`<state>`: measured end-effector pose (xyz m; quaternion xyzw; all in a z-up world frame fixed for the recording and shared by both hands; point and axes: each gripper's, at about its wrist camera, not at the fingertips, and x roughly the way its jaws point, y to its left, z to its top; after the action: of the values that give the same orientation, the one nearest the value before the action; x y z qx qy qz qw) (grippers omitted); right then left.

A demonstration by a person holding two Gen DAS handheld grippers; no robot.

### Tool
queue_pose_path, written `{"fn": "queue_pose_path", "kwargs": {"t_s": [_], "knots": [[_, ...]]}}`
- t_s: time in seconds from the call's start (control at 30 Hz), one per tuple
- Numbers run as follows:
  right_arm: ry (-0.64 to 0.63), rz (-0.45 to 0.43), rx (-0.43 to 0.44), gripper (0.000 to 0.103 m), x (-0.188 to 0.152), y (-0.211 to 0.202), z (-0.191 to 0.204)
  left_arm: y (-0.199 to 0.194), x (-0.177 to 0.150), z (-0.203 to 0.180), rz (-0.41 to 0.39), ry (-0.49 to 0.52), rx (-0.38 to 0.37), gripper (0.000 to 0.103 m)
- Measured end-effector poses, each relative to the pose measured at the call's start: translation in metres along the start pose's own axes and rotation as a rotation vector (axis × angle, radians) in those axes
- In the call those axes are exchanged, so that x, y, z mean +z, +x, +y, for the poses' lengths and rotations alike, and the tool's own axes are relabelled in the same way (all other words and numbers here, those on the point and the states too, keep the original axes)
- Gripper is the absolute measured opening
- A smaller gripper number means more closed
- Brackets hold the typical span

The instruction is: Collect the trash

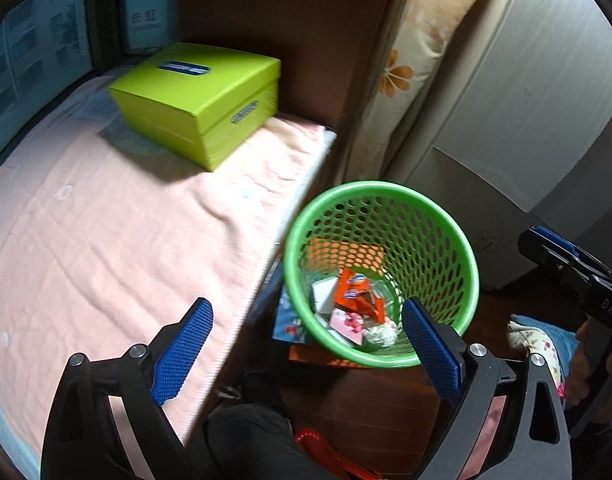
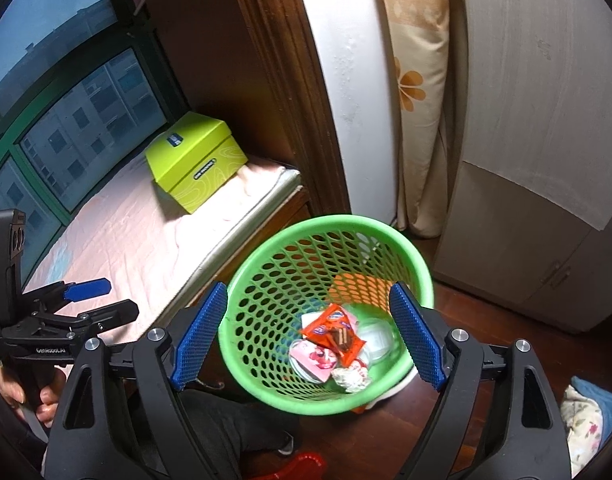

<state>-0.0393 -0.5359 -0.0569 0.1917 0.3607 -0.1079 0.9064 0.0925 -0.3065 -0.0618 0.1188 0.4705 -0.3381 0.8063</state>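
Note:
A green perforated basket point(image 1: 370, 188) point(image 2: 326, 222) stands on the dark wood floor beside the bed. Inside it lie an orange snack wrapper point(image 1: 354, 288) point(image 2: 332, 332), a pink packet point(image 1: 348, 322) point(image 2: 312, 360), a crumpled white paper point(image 1: 382, 334) point(image 2: 350, 378) and some white packaging. My left gripper point(image 1: 306, 308) is open and empty, one finger over the bed's edge, the other at the basket's near rim. My right gripper point(image 2: 308, 288) is open and empty too, its blue pads straddling the basket from above. Each gripper also shows at the edge of the other's view, held by a hand.
A lime-green box point(image 1: 198, 100) point(image 2: 198, 164) sits on the pink bedding point(image 1: 106, 240) by the window. A pale wardrobe point(image 2: 526, 160) and a flowered pillow point(image 2: 414, 80) stand behind the basket. A red object point(image 1: 318, 448) and a floral cloth point(image 1: 538, 340) lie on the floor near a person's dark-clothed leg.

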Motion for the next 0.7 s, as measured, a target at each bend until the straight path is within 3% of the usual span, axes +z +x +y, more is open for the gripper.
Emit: {"fn": "queue_pose_path", "kwargs": {"t_s": [0.7], "knots": [[-0.119,-0.018,0.143,0.090,-0.002,0.009,0.130,-0.097,-0.038,0.116,-0.160,-0.181,0.256,0.095]]}}
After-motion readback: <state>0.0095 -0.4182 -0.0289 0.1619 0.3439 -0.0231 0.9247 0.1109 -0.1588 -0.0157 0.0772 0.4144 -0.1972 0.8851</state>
